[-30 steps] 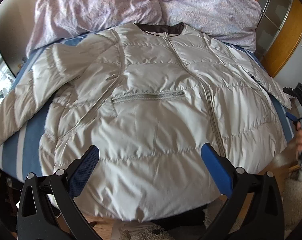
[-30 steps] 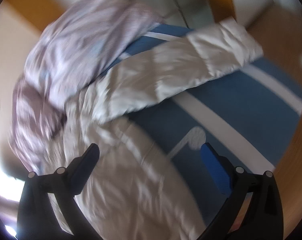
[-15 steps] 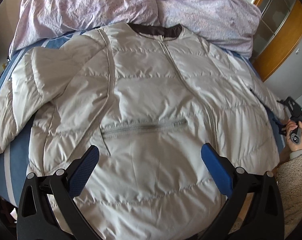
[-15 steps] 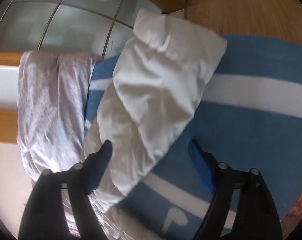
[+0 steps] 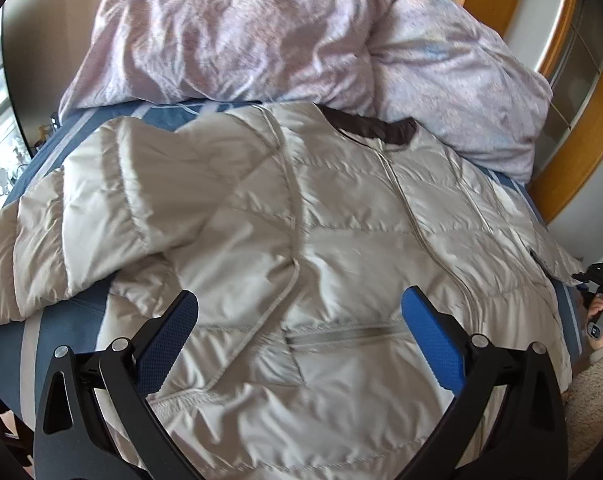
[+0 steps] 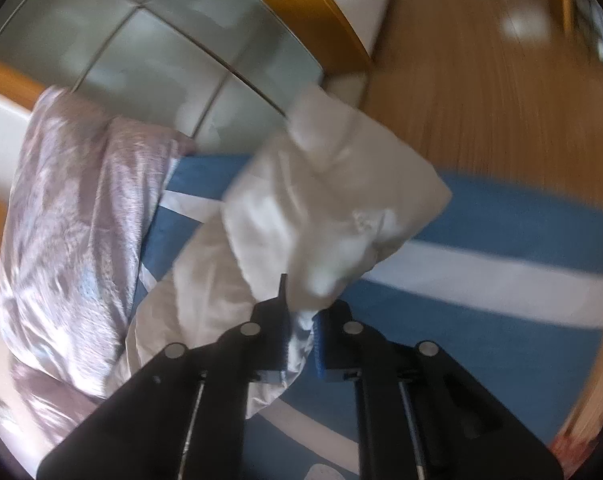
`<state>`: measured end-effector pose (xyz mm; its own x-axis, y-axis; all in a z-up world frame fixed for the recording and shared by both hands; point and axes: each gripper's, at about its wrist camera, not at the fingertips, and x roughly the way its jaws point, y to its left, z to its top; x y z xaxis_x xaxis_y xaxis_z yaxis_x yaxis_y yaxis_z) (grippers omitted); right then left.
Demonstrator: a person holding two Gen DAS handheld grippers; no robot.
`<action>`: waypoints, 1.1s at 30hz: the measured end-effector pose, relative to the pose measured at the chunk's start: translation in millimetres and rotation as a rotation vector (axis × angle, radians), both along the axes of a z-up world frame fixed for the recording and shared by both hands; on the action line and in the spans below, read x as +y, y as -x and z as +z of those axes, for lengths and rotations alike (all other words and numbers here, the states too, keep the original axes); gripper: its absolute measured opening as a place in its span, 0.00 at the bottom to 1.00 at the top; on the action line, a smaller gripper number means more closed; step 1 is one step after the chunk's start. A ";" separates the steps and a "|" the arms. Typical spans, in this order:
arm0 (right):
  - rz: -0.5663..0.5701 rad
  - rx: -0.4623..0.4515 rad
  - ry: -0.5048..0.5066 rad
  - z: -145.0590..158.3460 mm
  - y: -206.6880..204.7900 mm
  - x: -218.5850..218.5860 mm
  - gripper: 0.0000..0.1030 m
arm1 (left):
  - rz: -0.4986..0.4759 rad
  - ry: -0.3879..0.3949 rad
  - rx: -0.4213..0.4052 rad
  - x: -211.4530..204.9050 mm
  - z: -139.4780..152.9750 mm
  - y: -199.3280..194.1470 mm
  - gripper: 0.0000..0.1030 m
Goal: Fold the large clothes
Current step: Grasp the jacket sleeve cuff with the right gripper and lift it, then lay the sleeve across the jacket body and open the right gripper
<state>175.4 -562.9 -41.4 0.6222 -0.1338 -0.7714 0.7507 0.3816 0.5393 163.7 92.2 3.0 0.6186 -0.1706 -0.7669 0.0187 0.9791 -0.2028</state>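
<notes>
Quilted beige jacket (image 5: 341, 240) lies front-up on the blue striped bedspread (image 5: 5, 348), dark collar far, touching the lilac duvet (image 5: 241, 40). My right gripper (image 6: 301, 332) pinches the jacket's right sleeve (image 6: 321, 208), jaws narrow on the fabric. My left gripper (image 5: 299, 320) hovers over the chest, jaws wide, holding nothing.

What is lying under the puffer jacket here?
A blue bedspread with pale stripes shows around the puffer jacket. Whatever lies directly beneath the jacket's body is covered.
</notes>
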 end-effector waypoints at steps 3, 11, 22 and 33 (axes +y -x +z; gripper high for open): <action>0.051 -0.012 0.151 36.9 -10.7 21.2 0.08 | 0.025 0.033 -0.023 15.4 -0.1 2.1 0.99; 0.291 -0.134 0.488 133.5 -47.3 128.8 0.06 | 0.120 0.189 -0.079 62.6 3.1 12.8 0.99; 0.750 -0.322 0.657 182.7 -85.2 323.7 0.06 | 0.223 0.174 -0.095 110.3 3.4 30.4 0.99; 1.152 -0.113 0.675 93.3 -110.2 490.9 0.06 | 0.342 0.183 -0.120 158.9 2.9 57.2 0.99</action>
